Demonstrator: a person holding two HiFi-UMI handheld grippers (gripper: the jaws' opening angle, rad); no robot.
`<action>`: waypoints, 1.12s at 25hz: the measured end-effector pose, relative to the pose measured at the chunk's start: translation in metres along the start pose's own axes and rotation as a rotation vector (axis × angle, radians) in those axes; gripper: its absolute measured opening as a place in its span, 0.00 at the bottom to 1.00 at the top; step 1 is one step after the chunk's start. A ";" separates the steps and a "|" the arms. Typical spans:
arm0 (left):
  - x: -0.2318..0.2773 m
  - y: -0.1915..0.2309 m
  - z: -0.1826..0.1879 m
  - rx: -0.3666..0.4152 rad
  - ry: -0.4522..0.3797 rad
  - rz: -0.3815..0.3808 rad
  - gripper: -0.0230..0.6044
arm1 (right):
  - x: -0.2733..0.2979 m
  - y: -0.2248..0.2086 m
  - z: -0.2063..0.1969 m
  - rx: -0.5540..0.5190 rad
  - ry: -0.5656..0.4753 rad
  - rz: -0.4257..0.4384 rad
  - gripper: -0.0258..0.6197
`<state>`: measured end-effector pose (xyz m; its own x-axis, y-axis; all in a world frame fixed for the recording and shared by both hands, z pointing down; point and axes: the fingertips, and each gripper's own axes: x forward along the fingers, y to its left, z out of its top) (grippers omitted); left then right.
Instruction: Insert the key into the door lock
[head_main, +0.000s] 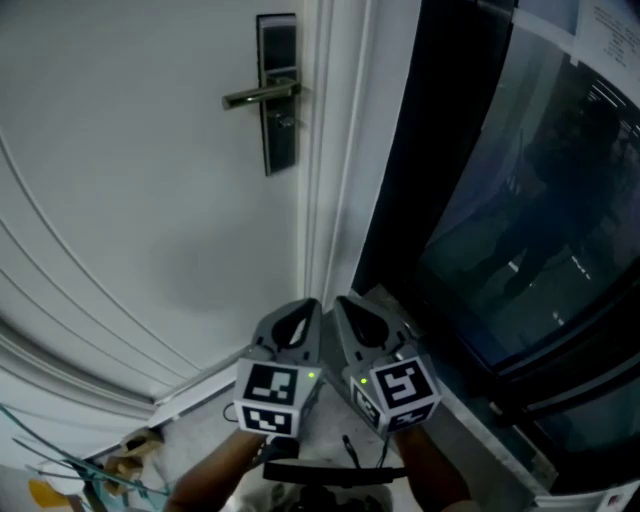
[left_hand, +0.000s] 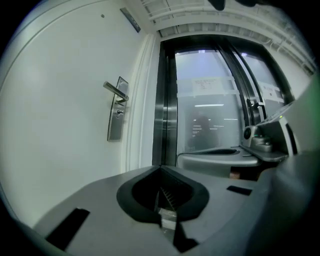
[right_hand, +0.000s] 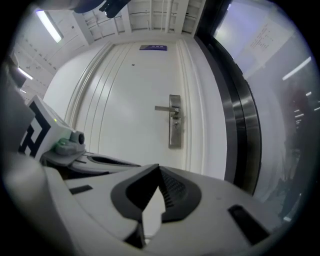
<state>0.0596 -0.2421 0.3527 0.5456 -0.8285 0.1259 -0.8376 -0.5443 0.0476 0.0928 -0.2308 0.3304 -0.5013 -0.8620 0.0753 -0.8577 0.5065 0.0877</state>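
Left gripper and right gripper are held side by side, low in front of a white door, and both point up at it. In each gripper view the two jaws meet at their tips. A small pale piece sits low in the gap behind the left gripper's closed tips, and I cannot tell what it is. White shows through the same gap on the right gripper.

Each marker cube carries black-and-white squares and a small green light. The door lock is well above the grippers. It is set in a dark upright plate near the door's right edge, just under a silver lever handle. I cannot tell whether a key is in it.

A blue sign over the door and a paper notice on the glass to the right both have print too small to read. Dark metal frames the glass, and pale mouldings curve across the door.
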 end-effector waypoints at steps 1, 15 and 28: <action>-0.004 -0.007 -0.001 0.000 -0.002 0.002 0.04 | -0.007 0.002 -0.003 0.009 0.000 0.001 0.06; -0.067 -0.065 -0.027 0.000 0.022 0.057 0.04 | -0.086 0.038 -0.037 0.076 0.044 0.029 0.06; -0.122 -0.061 -0.027 0.024 0.018 0.025 0.04 | -0.101 0.083 -0.033 0.102 0.052 -0.026 0.06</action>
<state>0.0436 -0.1047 0.3614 0.5240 -0.8394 0.1443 -0.8497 -0.5270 0.0203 0.0761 -0.1015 0.3627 -0.4742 -0.8714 0.1259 -0.8790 0.4768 -0.0109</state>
